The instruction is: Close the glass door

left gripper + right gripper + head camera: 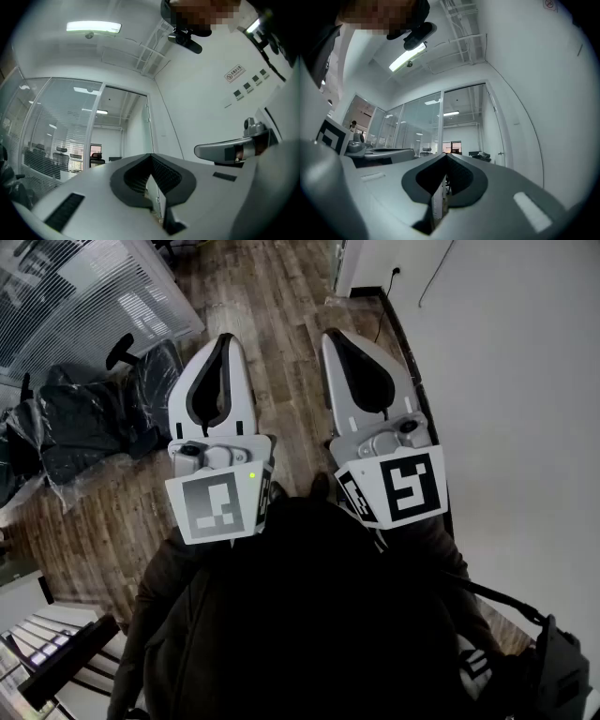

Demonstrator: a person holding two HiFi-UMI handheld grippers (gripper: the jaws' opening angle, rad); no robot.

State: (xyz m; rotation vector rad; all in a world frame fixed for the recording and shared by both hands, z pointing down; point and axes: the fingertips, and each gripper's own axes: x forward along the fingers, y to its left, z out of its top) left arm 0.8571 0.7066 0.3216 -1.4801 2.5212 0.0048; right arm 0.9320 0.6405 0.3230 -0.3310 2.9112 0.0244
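Left gripper (pixel 225 337): jaws tip to tip, nothing between them. Right gripper (pixel 331 335): likewise, just beside it. Glass door (pixel 496 133): ahead, alongside the white wall (pixel 525 381). Wood floor (pixel 281 296): open strip between the wall and the plastic-wrapped chairs (pixel 94 418).

The floor (pixel 281 315) is brown, grainy wood-look plank with a dull sheen. The left gripper (pixel 223 339) and the right gripper (pixel 331 335) have smooth, matt, light-grey plastic shells, lined inside with black ribbed pads (pixel 164 171). The wall (pixel 506 352) is smooth, matt white. The glass partition (pixel 61 126) is glossy and mirrors the ceiling lights. The chairs (pixel 84 427) are black, wrapped in shiny, crinkled clear film. The person's jacket (pixel 300 615) is dark, matt cloth.
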